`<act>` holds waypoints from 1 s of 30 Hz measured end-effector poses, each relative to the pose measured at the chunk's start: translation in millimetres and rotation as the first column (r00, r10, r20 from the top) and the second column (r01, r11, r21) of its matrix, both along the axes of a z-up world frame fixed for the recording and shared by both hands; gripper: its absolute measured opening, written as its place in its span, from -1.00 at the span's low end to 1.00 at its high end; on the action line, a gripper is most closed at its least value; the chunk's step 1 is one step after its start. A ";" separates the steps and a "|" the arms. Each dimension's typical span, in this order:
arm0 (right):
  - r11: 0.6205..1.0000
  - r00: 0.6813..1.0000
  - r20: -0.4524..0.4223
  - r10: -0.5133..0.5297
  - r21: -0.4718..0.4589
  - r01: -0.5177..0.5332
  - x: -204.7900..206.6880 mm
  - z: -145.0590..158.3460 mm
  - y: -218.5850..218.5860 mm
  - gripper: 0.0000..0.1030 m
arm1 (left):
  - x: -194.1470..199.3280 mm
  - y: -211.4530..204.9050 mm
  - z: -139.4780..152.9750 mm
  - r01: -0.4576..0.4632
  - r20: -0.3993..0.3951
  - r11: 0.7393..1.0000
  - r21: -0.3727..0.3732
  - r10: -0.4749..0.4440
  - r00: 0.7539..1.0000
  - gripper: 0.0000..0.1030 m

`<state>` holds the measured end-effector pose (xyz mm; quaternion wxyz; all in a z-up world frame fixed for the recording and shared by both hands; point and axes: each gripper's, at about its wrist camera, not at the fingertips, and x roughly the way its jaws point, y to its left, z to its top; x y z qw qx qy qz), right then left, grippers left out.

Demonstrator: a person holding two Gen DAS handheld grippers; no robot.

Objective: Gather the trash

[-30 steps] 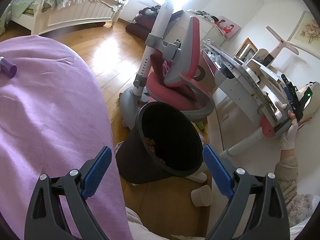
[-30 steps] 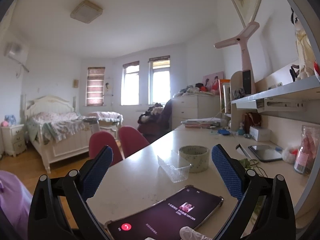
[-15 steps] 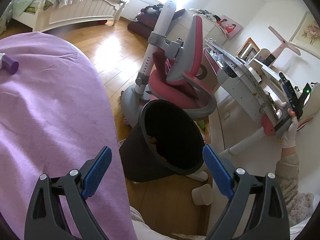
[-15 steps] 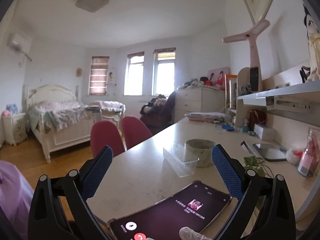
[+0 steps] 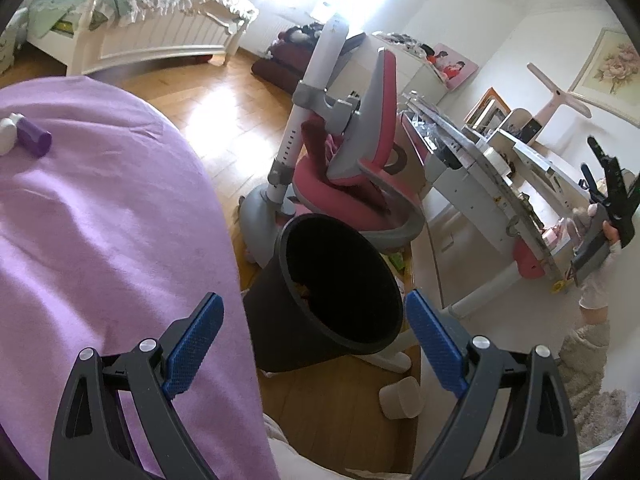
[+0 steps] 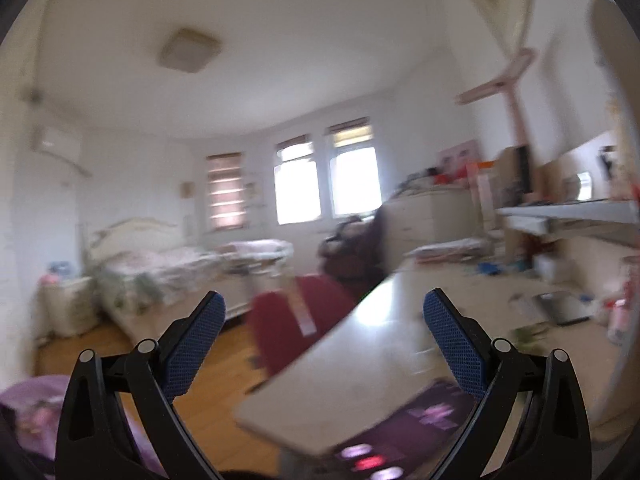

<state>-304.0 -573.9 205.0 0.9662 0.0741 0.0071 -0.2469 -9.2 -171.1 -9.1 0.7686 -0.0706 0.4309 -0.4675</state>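
A: Where is the bin (image 5: 340, 292) located?
B: On the floor beside the chair (image 5: 352, 184), some trash inside. Left tool (image 5: 314, 344) held wide open, empty, above it; right tool (image 6: 324, 344) likewise spread, empty, over the worktop (image 6: 360, 368).
A: Step?
B: Searching judged; a piece of trash must be found and grasped next.

Left view looks down, close over black bin (image 5: 340, 300) by purple bed (image 5: 104, 240). Right view looks level across desk (image 6: 380, 360), blurry. Both show pink chair (image 5: 360, 184).
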 end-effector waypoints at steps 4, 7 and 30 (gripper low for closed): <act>0.971 0.967 -0.108 0.232 0.085 -0.224 57.1 -18.1 52.2 0.90 | -2.9 27.0 14.5 -0.080 0.074 0.997 0.015 0.079 0.994 0.78; 0.908 0.891 -0.199 0.409 0.188 -0.375 114.2 -47.3 98.2 0.90 | 3.3 65.6 25.0 -0.192 0.132 0.981 0.040 0.185 0.974 0.78; 0.672 0.357 -0.644 0.676 0.343 -0.656 461.8 -199.2 382.5 0.20 | 120.6 172.0 -24.5 -0.132 0.343 0.851 0.508 -0.060 0.937 0.61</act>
